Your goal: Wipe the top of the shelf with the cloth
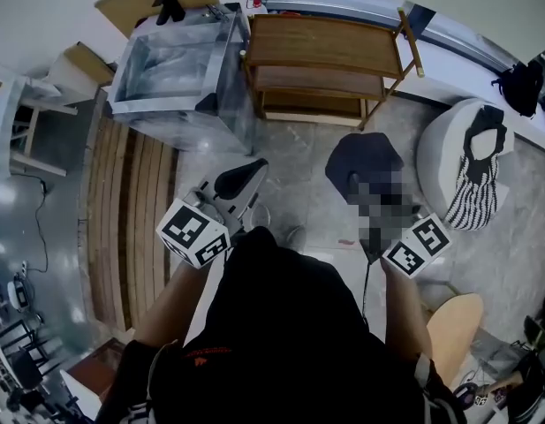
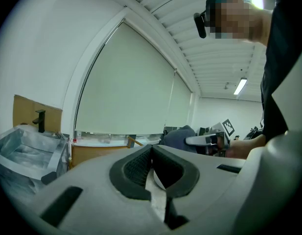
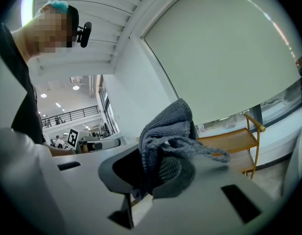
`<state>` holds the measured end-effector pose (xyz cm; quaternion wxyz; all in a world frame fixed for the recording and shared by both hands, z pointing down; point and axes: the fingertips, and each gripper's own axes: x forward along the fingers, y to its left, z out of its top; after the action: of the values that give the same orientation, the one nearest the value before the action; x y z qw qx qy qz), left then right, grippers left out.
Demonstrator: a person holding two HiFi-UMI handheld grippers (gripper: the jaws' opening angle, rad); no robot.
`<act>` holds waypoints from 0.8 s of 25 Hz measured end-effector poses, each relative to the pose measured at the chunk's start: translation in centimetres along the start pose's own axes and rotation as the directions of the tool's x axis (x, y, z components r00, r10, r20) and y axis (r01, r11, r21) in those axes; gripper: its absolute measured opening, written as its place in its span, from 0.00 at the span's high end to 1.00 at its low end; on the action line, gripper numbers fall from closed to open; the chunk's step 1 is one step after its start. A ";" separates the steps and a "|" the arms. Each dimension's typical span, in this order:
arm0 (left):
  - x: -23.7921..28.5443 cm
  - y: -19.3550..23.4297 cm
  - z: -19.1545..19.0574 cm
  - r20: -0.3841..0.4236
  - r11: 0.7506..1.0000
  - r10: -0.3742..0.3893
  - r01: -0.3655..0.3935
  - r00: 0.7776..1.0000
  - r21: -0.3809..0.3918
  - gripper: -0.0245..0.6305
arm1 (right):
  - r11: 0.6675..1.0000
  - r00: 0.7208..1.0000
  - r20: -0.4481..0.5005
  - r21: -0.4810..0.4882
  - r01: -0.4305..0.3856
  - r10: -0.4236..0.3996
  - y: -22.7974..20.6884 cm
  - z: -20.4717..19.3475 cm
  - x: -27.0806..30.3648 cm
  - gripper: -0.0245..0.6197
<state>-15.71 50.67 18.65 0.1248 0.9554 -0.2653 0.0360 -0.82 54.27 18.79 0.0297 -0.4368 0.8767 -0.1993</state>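
The wooden shelf (image 1: 329,47) stands ahead against the window wall, its top bare; it also shows in the right gripper view as the shelf (image 3: 234,142) and in the left gripper view as the shelf (image 2: 99,151). My right gripper (image 1: 360,179) is shut on a dark grey knitted cloth (image 1: 365,162), which bunches up between the jaws as the cloth (image 3: 165,136). It hangs well short of the shelf. My left gripper (image 1: 241,184) is shut with nothing in it, jaws meeting at the left gripper (image 2: 151,168), to the left of the cloth.
A plastic-wrapped metal cabinet (image 1: 179,69) with a black tap stands left of the shelf. A white round seat (image 1: 466,162) with a striped garment sits at the right. Wooden slats (image 1: 122,219) line the floor at the left. A wooden stool (image 1: 457,321) is near my right side.
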 end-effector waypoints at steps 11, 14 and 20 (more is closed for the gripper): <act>5.2 0.8 0.0 -0.007 0.999 -0.036 0.036 0.999 0.006 0.93 | 1.000 0.999 0.017 0.006 0.029 -0.029 -5.0 1.0 -0.7 0.89; 6.8 1.7 0.2 0.002 0.999 -0.045 0.045 0.999 0.005 0.93 | 1.000 0.999 0.010 0.002 0.030 -0.030 -6.3 1.3 0.2 0.89; 10.0 5.9 0.5 0.007 0.998 -0.057 0.057 0.998 -0.009 0.93 | 0.999 0.999 -0.021 0.010 0.043 -0.042 -9.5 1.8 3.9 0.89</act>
<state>-10.16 40.67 20.83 0.1295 0.9621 -0.2385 0.0280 4.38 45.53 21.21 0.0185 -0.4531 0.8664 -0.2090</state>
